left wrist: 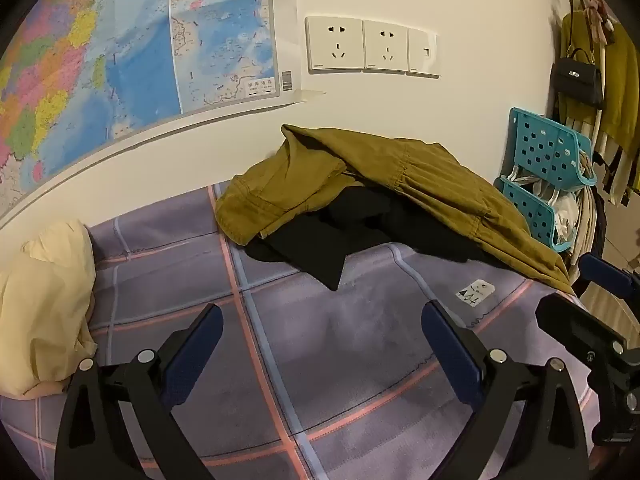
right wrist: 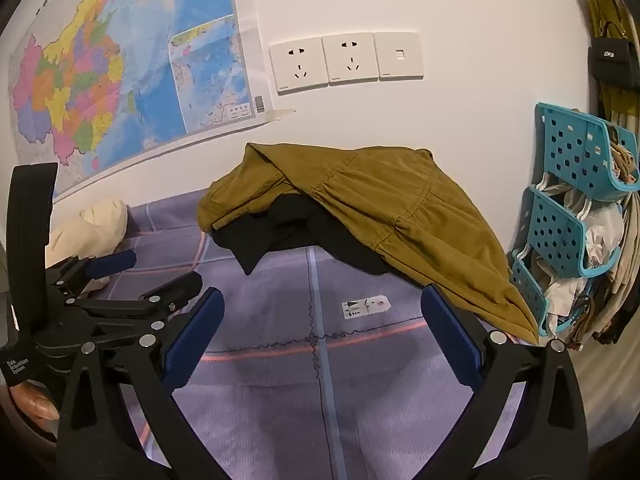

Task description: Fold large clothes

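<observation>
An olive-brown garment (left wrist: 420, 172) lies crumpled against the wall at the far side of the bed, draped over a black garment (left wrist: 328, 236). Both also show in the right wrist view, the olive garment (right wrist: 384, 208) over the black garment (right wrist: 280, 228). My left gripper (left wrist: 322, 344) hovers over the bedsheet short of the pile, jaws wide open and empty. My right gripper (right wrist: 322, 332) is likewise open and empty, just short of the clothes. The left gripper (right wrist: 148, 272) appears at the left of the right wrist view.
A purple plaid bedsheet (left wrist: 360, 360) with a white tag (right wrist: 366, 306) covers the bed. A cream pillow (left wrist: 44, 304) lies at the left. A teal plastic rack (right wrist: 568, 216) stands at the right, with hanging clothes and a black bag (left wrist: 578, 80). Wall sockets (left wrist: 368, 46) and a map (left wrist: 100, 60) are behind.
</observation>
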`<state>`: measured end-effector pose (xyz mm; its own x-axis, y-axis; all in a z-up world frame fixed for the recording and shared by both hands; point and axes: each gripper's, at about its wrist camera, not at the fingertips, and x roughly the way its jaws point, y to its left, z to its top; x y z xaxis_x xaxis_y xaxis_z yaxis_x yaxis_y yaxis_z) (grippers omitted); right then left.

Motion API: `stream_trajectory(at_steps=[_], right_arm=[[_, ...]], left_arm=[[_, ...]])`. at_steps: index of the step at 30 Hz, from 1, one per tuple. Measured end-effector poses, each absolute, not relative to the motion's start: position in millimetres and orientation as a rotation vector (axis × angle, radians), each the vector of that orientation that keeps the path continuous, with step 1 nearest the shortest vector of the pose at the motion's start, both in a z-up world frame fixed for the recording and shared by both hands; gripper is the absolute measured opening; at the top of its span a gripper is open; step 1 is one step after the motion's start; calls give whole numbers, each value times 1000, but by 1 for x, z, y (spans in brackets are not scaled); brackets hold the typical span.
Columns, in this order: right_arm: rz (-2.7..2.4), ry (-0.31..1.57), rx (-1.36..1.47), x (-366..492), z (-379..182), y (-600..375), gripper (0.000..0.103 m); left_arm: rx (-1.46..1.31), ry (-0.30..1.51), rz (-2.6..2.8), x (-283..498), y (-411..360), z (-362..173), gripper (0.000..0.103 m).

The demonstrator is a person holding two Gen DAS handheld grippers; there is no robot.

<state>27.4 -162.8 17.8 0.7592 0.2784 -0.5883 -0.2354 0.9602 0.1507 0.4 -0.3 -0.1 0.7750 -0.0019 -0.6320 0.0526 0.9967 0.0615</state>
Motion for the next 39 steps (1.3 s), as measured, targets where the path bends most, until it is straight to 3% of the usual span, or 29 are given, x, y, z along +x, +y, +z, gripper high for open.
stream_trajectory(at_steps=[39], right_arm=[[282,620,67,29,24,-158,97]], left_arm=[[31,675,-26,1,5,4,96]])
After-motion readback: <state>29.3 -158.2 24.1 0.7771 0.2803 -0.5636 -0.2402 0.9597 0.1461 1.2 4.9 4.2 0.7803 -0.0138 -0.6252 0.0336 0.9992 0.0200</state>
